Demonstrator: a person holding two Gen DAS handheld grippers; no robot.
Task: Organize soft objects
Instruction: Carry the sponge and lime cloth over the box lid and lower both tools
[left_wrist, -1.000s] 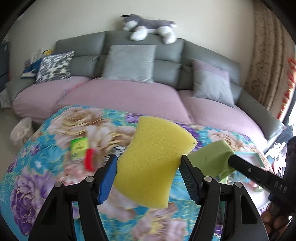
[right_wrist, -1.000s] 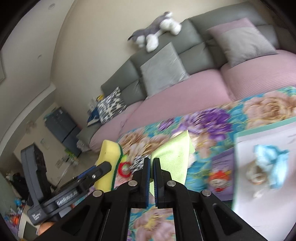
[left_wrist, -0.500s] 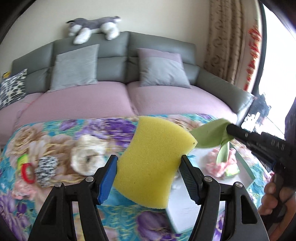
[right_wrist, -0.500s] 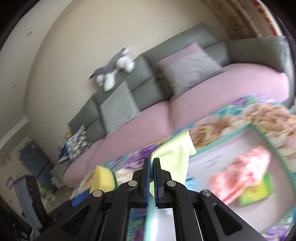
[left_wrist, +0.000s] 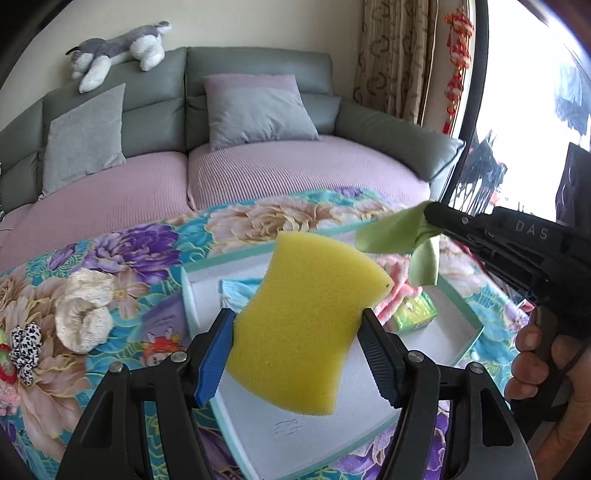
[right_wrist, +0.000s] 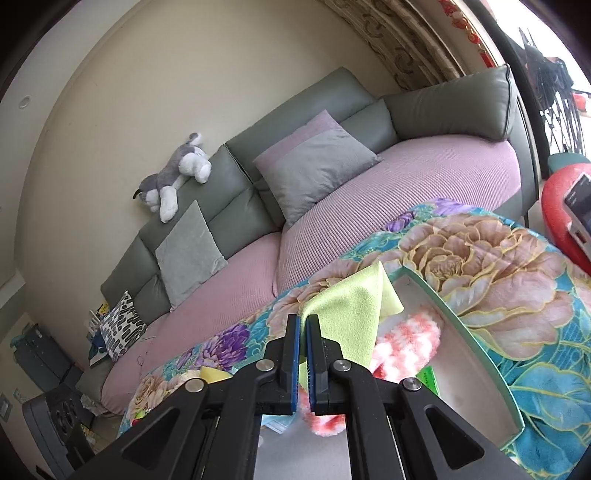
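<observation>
My left gripper (left_wrist: 297, 325) is shut on a yellow sponge (left_wrist: 306, 321) and holds it above a white tray with a teal rim (left_wrist: 280, 439) on the floral cloth. In the tray lie a pink-and-white fluffy cloth (right_wrist: 406, 343), a blue cloth (left_wrist: 236, 288) and a green packet (left_wrist: 413, 314). My right gripper (right_wrist: 302, 325) is shut on a light green cloth (right_wrist: 351, 310), which hangs over the tray's far part. In the left wrist view the right gripper (left_wrist: 432, 218) reaches in from the right with the green cloth (left_wrist: 399, 236) drooping from its tip.
A cream scrunchie (left_wrist: 86, 314), a black-and-white scrunchie (left_wrist: 26, 347) and a red ring (left_wrist: 5, 369) lie on the floral cloth (left_wrist: 147, 251) left of the tray. Behind stands a grey sofa with pink seat covers (left_wrist: 280, 173), cushions and a plush dog (left_wrist: 118, 48). A person's hand (left_wrist: 539, 365) grips the right tool.
Both grippers have swung to the right with their loads, from over the loose items on the cloth to above the tray. The grips have not changed.
</observation>
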